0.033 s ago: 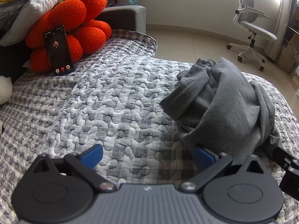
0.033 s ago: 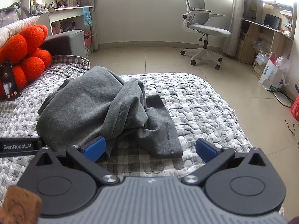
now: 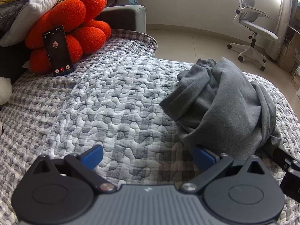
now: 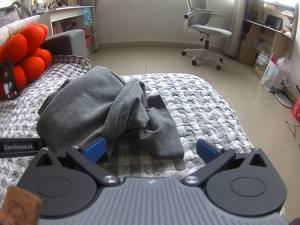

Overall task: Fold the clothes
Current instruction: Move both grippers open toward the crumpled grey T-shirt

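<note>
A crumpled grey garment (image 3: 228, 108) lies in a heap on the checked quilt (image 3: 112, 103) of a bed; it also shows in the right wrist view (image 4: 97, 112). My left gripper (image 3: 148, 157) is open and empty, low over the quilt, with its right blue pad (image 3: 203, 156) at the garment's near edge. My right gripper (image 4: 151, 148) is open and empty, with its left blue pad (image 4: 94, 149) against the heap and the garment's hemmed end (image 4: 168, 142) between the jaws.
A red flower cushion (image 3: 75, 28) with a phone (image 3: 57, 50) propped on it sits at the bed's head. A grey office chair (image 4: 204, 30) stands on the tiled floor beyond the bed. Desk and shelves (image 4: 270, 37) line the right wall.
</note>
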Tool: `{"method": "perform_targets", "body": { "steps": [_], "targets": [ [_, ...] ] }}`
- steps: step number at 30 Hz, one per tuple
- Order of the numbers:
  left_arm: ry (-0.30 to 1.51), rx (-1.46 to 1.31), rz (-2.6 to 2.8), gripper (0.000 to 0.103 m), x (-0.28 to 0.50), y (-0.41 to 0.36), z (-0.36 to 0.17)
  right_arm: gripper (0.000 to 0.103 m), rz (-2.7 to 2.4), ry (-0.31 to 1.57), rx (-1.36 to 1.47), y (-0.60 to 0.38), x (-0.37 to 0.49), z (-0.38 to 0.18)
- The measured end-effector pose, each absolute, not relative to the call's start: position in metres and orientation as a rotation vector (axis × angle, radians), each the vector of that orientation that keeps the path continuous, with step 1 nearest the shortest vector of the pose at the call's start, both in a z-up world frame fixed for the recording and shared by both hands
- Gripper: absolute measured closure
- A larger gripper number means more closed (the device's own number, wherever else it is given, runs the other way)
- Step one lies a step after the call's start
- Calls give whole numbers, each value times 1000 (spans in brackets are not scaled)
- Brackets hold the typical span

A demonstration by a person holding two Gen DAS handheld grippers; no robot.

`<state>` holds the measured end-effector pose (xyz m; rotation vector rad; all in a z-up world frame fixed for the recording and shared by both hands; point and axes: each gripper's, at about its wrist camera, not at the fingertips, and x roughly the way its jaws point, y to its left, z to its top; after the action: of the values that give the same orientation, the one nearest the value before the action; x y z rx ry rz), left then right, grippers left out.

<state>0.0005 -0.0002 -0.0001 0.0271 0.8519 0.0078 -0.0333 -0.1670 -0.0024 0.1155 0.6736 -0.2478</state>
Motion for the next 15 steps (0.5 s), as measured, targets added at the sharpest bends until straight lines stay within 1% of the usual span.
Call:
{"method": "perform_targets", "body": {
  "steps": [15],
  "targets": [
    [850,54,-10,0,7,0,-1,0,-232,694,93,-156,-19,-7]
  ]
}}
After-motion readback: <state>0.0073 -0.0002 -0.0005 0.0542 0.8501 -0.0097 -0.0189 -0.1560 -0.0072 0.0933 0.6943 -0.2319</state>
